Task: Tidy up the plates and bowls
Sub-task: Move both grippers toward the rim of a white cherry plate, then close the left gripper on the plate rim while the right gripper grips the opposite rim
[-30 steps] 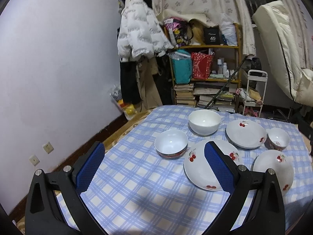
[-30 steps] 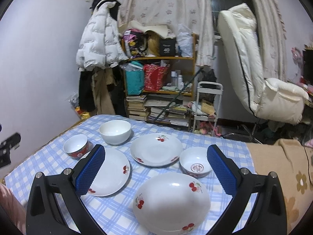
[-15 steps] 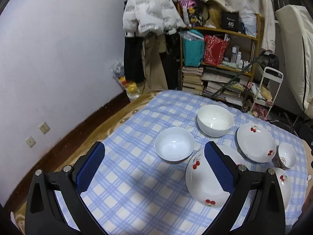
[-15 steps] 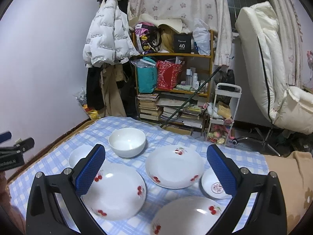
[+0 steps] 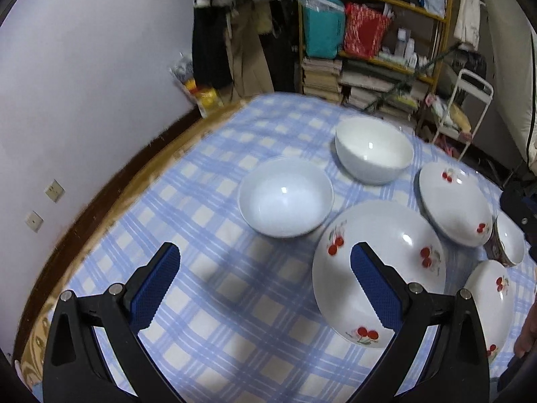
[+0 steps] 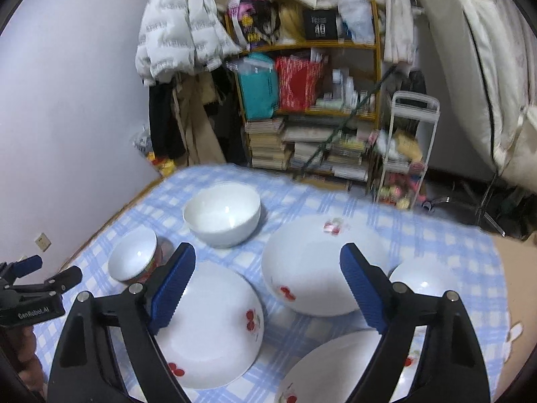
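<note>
Nothing is sorted yet, as far as these views show. All six pieces sit singly on the blue-checked worktop (image 5: pixel 214 288), none stacked on another.

In the left wrist view, the left tongs (image 5: pixel 265 282) are spread wide and empty, hovering over bare cloth at the near left. Just beyond them sits the red-sided small bowl (image 5: pixel 286 198), and farther off, to its right, the plain white bowl (image 5: pixel 374 149). The big cherry plate (image 5: pixel 392 252) lies near and right of centre, partly behind the right-hand finger of these tongs. The far cherry plate (image 5: pixel 454 206) lies beyond it to the right, with the little bowl (image 5: pixel 510 241) at the right edge and the near cherry plate (image 5: pixel 493 295) below that.

In the right wrist view, the right tongs (image 6: pixel 266 283) are also spread and hold nothing, raised above the gap between the big cherry plate (image 6: pixel 214 329) and the far cherry plate (image 6: pixel 308 265). The left tongs (image 6: pixel 33 278) show at the left edge of that view.

What remains, by my reckoning, is the whole job: gather the three plates into one pile and nest the three bowls, probably small into large. Neither pair of tongs touches any dish, so no first pick has begun; which piece goes first cannot be told from here
</note>
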Tool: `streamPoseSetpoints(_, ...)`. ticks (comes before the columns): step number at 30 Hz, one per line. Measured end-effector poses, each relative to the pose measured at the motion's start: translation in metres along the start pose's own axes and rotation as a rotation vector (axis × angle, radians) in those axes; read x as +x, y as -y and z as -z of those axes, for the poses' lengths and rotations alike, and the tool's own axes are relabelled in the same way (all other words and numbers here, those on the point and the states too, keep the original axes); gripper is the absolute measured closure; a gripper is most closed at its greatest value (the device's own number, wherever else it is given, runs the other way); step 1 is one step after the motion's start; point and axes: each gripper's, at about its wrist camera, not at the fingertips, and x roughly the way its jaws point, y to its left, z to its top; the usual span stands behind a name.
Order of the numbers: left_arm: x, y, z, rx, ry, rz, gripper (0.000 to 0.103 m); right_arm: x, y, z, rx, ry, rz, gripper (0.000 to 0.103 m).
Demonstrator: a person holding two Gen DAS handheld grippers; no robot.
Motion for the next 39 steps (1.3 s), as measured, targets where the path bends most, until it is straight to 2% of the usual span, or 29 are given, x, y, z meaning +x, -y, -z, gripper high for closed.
streamPoseSetpoints(2, 0.013, 0.000, 0.000, -0.006, -0.044, 0.022, 0.003, 0.012, 0.002, 0.005, -0.001, -0.036, -0.020, 0.022)
streamPoseSetpoints(7, 0.042, 0.002, 0.006, -0.008, -0.153, 0.090, 0.003, 0.037, 0.000, 0.015, -0.030, -0.108, -0.034, 0.026)
streamPoseSetpoints(11, 0.057, 0.008, 0.013, -0.001, -0.195, 0.084, 0.004, 0.051, -0.006, 0.025, -0.050, -0.187, -0.062, 0.040)
streamPoseSetpoints(16, 0.063, 0.014, 0.016, 0.027, -0.202, 0.093, 0.006, 0.071, -0.013, 0.039, -0.078, -0.265, -0.084, 0.043)
streamPoseSetpoints(18, 0.069, 0.015, 0.016, 0.029, -0.213, 0.102, 0.018, 0.078, -0.015, 0.043, -0.083, -0.286, -0.085, 0.048)
streamPoseSetpoints(22, 0.086, 0.016, 0.022, -0.006, -0.287, 0.148, 0.037, 0.089, -0.013, 0.050, -0.080, -0.325, -0.075, 0.054)
streamPoseSetpoints(23, 0.090, 0.015, 0.023, -0.010, -0.299, 0.159, 0.044, 0.091, -0.012, 0.051, -0.081, -0.327, -0.069, 0.056)
streamPoseSetpoints(24, 0.093, 0.017, 0.023, -0.011, -0.307, 0.170, 0.052, 0.093, -0.011, 0.052, -0.081, -0.324, -0.063, 0.063)
streamPoseSetpoints(26, 0.098, 0.019, 0.024, -0.011, -0.310, 0.185, 0.057, 0.096, -0.007, 0.052, -0.069, -0.321, -0.051, 0.076)
streamPoseSetpoints(27, 0.101, 0.020, 0.024, -0.012, -0.307, 0.195, 0.058, 0.097, -0.005, 0.051, -0.055, -0.315, -0.053, 0.078)
streamPoseSetpoints(31, 0.110, 0.025, 0.024, -0.004, -0.307, 0.207, 0.058, 0.103, -0.001, 0.049, -0.021, -0.317, -0.086, 0.078)
streamPoseSetpoints(34, 0.118, 0.027, 0.025, 0.001, -0.330, 0.203, 0.065, 0.111, -0.002, 0.051, -0.027, -0.331, -0.086, 0.079)
streamPoseSetpoints(36, 0.120, 0.026, 0.024, -0.009, -0.332, 0.229, 0.071, 0.117, -0.004, 0.053, -0.025, -0.342, -0.086, 0.086)
streamPoseSetpoints(39, 0.122, 0.029, 0.024, 0.015, -0.315, 0.242, 0.072, 0.122, -0.003, 0.054, -0.023, -0.349, -0.077, 0.087)
